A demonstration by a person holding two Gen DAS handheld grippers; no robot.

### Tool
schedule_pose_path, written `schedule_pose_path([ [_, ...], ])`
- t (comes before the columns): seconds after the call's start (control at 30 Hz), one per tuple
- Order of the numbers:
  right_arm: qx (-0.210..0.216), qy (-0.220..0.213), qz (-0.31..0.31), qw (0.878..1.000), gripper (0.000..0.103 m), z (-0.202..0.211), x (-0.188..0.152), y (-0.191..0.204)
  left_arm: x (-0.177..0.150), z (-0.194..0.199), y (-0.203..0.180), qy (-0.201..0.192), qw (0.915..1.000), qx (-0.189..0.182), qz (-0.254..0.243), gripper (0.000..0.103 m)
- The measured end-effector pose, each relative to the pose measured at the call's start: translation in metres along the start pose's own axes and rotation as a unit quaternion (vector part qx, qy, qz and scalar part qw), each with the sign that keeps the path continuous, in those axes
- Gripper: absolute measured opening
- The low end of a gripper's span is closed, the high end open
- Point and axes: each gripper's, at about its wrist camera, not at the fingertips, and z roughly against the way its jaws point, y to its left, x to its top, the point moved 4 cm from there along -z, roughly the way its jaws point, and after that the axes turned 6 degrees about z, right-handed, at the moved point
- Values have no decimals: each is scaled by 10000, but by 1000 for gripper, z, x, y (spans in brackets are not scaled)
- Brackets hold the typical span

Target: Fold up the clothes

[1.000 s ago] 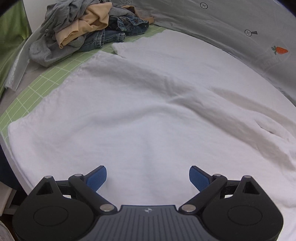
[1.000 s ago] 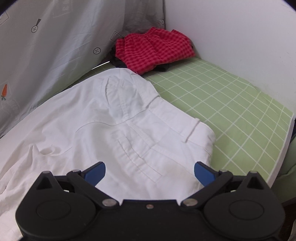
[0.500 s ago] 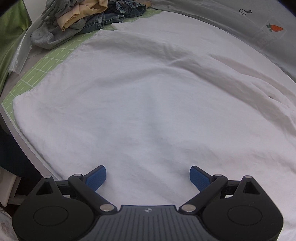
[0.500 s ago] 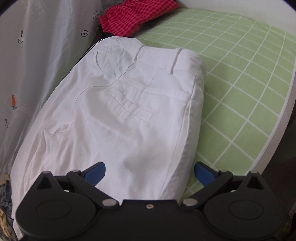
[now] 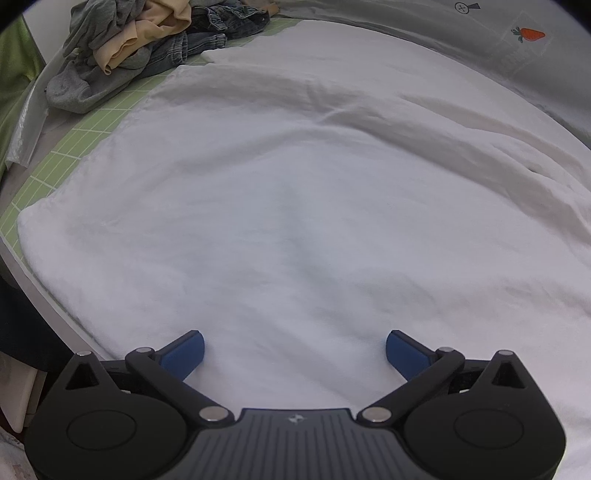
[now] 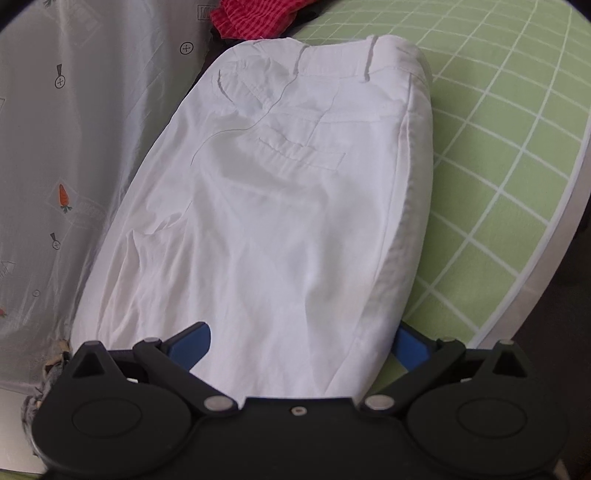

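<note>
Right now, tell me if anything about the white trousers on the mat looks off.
The white trousers are not flat: a raised crease runs across the leg, and fabric bunches below the back pocket.

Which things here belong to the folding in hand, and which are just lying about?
In hand: white trousers, spread flat on the green grid mat; left gripper and right gripper, both open above them.

Lying about: heap of unfolded clothes; red checked garment; grey printed sheet.

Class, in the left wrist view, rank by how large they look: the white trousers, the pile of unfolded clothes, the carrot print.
1. white trousers, filling most of the view
2. pile of unfolded clothes, though farther away
3. carrot print
</note>
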Motion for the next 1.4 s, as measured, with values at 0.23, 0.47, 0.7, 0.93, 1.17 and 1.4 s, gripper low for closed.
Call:
schedule_pose_path([
  [0.23,373,361,-79,9986,84,-6,-16,12,2,0,0,48,10000,-12,-35,103],
  [0.47,876,744,-263,9930,70,-17,-30,17,0,0,-1,-14,9999,-44,-92,103],
  [0.7,1197,1061,-241,9868,45,-29,-37,27,2,2,0,9,9999,-72,-129,103],
  [0.93,1620,1365,-417,9764,9,-41,-37,37,3,7,11,43,9992,-330,228,103],
  [1.17,2418,1114,-1170,9568,5,-45,-13,58,8,27,40,-201,9929,-485,1071,103],
  [1.4,2714,624,-1723,9449,5,-62,26,93,20,48,64,-504,9808,-649,1766,103],
])
